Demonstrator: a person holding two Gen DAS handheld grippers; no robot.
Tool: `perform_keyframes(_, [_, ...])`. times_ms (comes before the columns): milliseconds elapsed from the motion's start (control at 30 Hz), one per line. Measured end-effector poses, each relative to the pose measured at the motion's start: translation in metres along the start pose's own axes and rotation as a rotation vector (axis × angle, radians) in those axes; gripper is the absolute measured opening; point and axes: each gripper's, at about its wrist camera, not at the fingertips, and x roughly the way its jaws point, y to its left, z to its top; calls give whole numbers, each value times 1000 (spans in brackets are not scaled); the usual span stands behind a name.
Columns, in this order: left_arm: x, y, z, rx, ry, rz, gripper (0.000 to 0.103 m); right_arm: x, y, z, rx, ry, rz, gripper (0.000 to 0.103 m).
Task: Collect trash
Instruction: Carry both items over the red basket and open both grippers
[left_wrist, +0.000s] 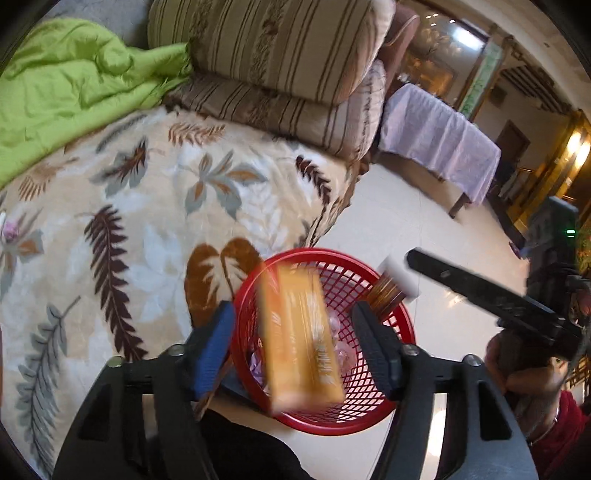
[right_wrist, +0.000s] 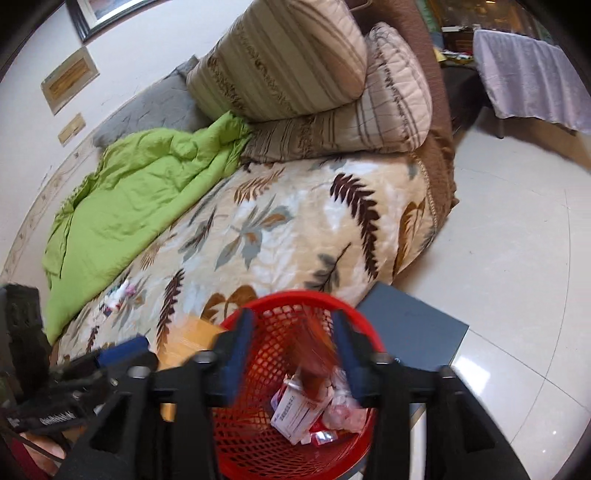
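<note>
left gripper (left_wrist: 293, 343) open over red basket (left_wrist: 369, 413), blurred orange box (left_wrist: 301, 343) between its fingers, right gripper (right_wrist: 293, 354) open above basket trash, leaf-print bed (right_wrist: 280, 229) at 12 o'clock

A leaf-patterned blanket (right_wrist: 295, 236) covers the bed ahead of the claws, with a crumpled green quilt (right_wrist: 147, 184) farther off to the left. Two striped cushions (right_wrist: 295, 74) are stacked at the far end, the upper resting on the lower. Far right, a table draped in a pale cloth (left_wrist: 439, 144) stands on the pale tiled floor (right_wrist: 517, 240).
</note>
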Motion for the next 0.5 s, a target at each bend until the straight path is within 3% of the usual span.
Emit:
perform_keyframes(67, [-2,6,-2,-14,0,-2,65,-3,2,2,-10,-16,4,62])
perform_keyframes(200, [-26,32,-9,-29,-46,68,66,4,13,3,-16,-9,57,62])
perform_keyframes(500, [-93,102,-33,-58,-179,453,72,52,110,-16,-148,93,218,63])
